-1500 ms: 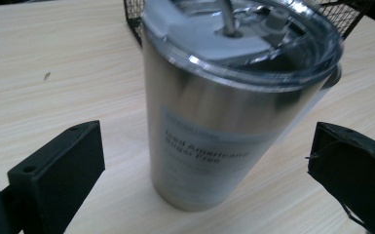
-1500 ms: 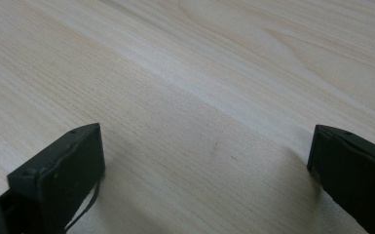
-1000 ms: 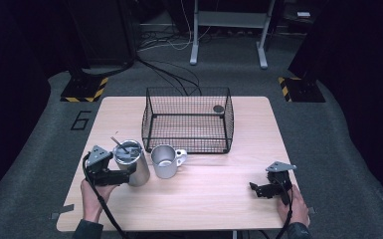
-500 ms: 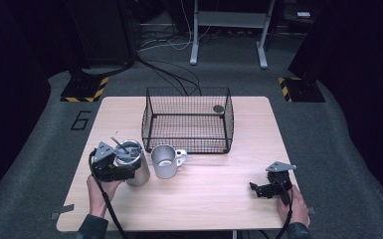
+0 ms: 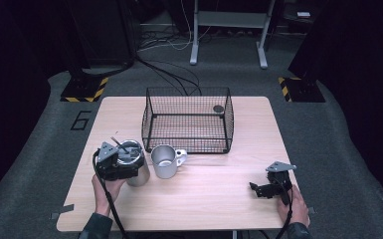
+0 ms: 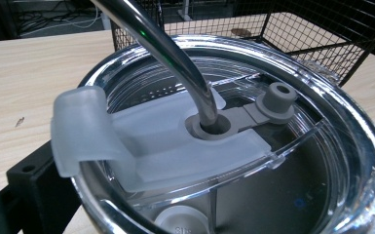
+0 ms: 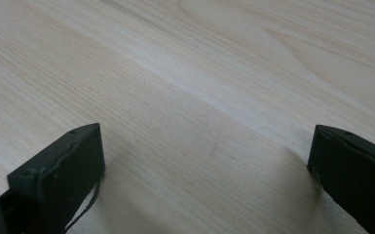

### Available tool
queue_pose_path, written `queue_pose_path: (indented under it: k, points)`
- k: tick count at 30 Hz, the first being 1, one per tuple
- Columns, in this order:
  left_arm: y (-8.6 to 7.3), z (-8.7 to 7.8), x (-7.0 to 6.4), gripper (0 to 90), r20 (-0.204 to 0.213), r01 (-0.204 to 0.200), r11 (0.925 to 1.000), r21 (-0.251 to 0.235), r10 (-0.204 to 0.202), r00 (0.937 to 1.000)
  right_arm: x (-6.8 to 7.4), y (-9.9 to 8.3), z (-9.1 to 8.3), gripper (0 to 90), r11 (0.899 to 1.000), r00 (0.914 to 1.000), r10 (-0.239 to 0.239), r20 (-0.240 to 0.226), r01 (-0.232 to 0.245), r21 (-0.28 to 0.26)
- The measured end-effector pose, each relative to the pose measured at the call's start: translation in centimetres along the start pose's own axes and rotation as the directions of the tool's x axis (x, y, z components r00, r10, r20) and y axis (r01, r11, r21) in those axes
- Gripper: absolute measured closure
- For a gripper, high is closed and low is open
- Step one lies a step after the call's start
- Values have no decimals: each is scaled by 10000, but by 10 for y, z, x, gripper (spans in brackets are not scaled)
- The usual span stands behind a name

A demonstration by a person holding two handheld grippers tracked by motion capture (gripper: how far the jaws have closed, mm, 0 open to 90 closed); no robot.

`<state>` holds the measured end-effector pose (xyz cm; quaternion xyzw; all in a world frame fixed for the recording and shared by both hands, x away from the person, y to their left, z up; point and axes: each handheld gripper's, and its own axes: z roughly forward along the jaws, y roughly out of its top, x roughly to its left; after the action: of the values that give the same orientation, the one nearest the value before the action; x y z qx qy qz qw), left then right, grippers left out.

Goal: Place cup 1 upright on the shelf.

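Two claws are in your hands: your left claw [image 5: 124, 168] is clamped around the steel tumbler [image 5: 135, 164] with its lid and straw [image 6: 175, 53], near the table's [image 5: 219, 199] left edge, just beside a metal mug [image 5: 165, 161]. Behind them sits a wire basket [image 5: 188, 119]. Your right claw [image 5: 258, 190] rests released on bare wood.

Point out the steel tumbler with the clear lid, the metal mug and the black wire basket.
Steel tumbler with clear lid [image 5: 138, 172]: high view, side wall.
Metal mug [image 5: 164, 168]: high view, outer wall.
Black wire basket [image 5: 189, 132]: high view, front mesh.
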<state>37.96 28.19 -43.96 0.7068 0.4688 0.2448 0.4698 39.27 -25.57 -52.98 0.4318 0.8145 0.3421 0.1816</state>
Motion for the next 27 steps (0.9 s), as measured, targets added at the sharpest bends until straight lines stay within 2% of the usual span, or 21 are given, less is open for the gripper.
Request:
queue_pose_path:
  k: [2,4,8,14,16,18,25,27]
  points:
    - [0,0,-1,12,-78,-37,10000,-18,37,10000,0,0,0,0,10000,10000,27,-8,-27,8]
    - [1,-1,-3,24,-215,-265,9996,-15,264,9994,0,0,0,0,10000,10000,14,-6,-14,3]
    - [1,-2,-2,37,-183,-627,9980,-78,626,9979,0,0,0,0,10000,10000,2,-5,-2,4]
    - [1,-3,2,41,-26,-573,9983,-96,573,9984,0,0,0,0,10000,10000,30,-12,-30,6]
    - [1,-5,4,41,-136,-740,9973,-27,740,9972,0,0,0,0,10000,10000,6,-5,-6,7]
    - [1,-5,3,41,-226,-682,9975,-159,678,9974,0,0,0,0,10000,10000,-6,-5,6,5]
    - [7,-12,6,41,-213,-715,9971,-266,709,9973,0,0,0,0,10000,10000,16,-9,-16,1]
    - [11,-15,7,41,-207,-831,9963,-204,827,9964,0,0,0,0,10000,10000,15,-3,-15,2]
